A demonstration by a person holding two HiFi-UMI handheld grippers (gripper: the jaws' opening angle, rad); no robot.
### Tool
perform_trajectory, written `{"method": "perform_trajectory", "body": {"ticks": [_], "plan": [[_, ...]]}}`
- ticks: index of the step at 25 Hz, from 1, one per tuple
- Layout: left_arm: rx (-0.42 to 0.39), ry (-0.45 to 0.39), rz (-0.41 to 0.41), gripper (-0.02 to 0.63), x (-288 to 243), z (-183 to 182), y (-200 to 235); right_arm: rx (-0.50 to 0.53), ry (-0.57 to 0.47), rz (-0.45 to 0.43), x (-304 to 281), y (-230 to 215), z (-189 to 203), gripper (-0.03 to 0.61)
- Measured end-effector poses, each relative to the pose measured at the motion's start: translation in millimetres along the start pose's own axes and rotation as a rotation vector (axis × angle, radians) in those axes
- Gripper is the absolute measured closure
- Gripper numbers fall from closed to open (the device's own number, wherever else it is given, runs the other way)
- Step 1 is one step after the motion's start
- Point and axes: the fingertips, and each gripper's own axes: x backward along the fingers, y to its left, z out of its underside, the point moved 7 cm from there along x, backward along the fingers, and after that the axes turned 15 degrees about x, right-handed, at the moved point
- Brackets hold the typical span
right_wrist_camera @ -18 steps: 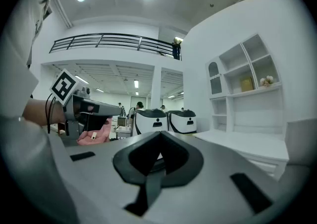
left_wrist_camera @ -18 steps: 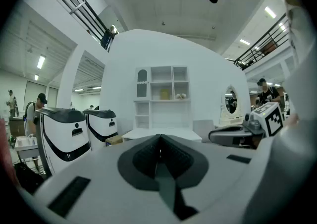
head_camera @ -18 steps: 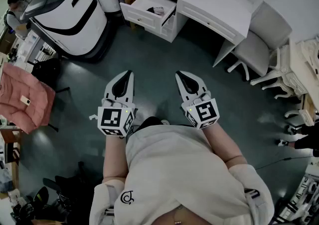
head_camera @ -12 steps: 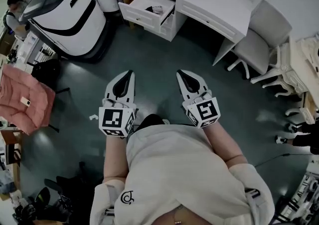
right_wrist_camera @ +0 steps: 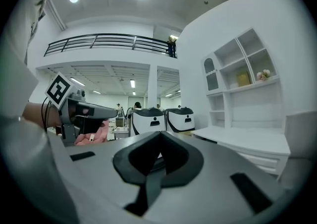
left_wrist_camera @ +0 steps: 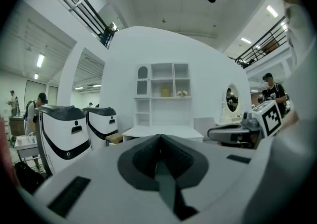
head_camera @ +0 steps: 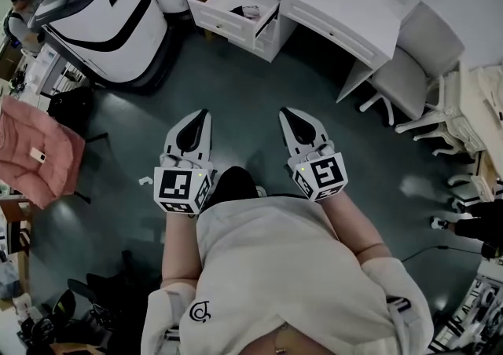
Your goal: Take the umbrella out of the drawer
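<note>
The white desk (head_camera: 338, 0) stands at the top of the head view, with its left drawer (head_camera: 224, 20) pulled open. A small dark-and-light thing (head_camera: 251, 10) lies inside the drawer, too small to tell apart. My left gripper (head_camera: 202, 115) and right gripper (head_camera: 284, 114) hang side by side over the dark floor, well short of the drawer, both shut and empty. In the left gripper view the jaws (left_wrist_camera: 159, 137) meet at a point aimed at the desk (left_wrist_camera: 163, 131). The right gripper's jaws (right_wrist_camera: 159, 133) are likewise together.
Two white machines with black bands (head_camera: 102, 16) stand left of the drawer. A white chair (head_camera: 409, 71) sits at the desk's right end. A pink cloth (head_camera: 35, 149) lies on a stand at the left. A person (head_camera: 20, 0) is at the far left.
The drawer and desk have slid slightly up in the head view, and a dark shoe shows more between the grippers. Both grippers keep the same shut pose.
</note>
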Motion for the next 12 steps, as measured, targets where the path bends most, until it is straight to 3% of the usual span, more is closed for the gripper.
{"method": "perform_trajectory", "body": {"ticks": [7, 12], "plan": [[0.012, 0.036, -0.015, 0.601, -27, 2, 28, -0.034, 0.006, -0.018, -42, -11, 12, 0.572], [-0.027, 0.057, 0.01, 0.601, -67, -8, 64, -0.052, 0.029, -0.005, -96, -21, 24, 0.572]]}}
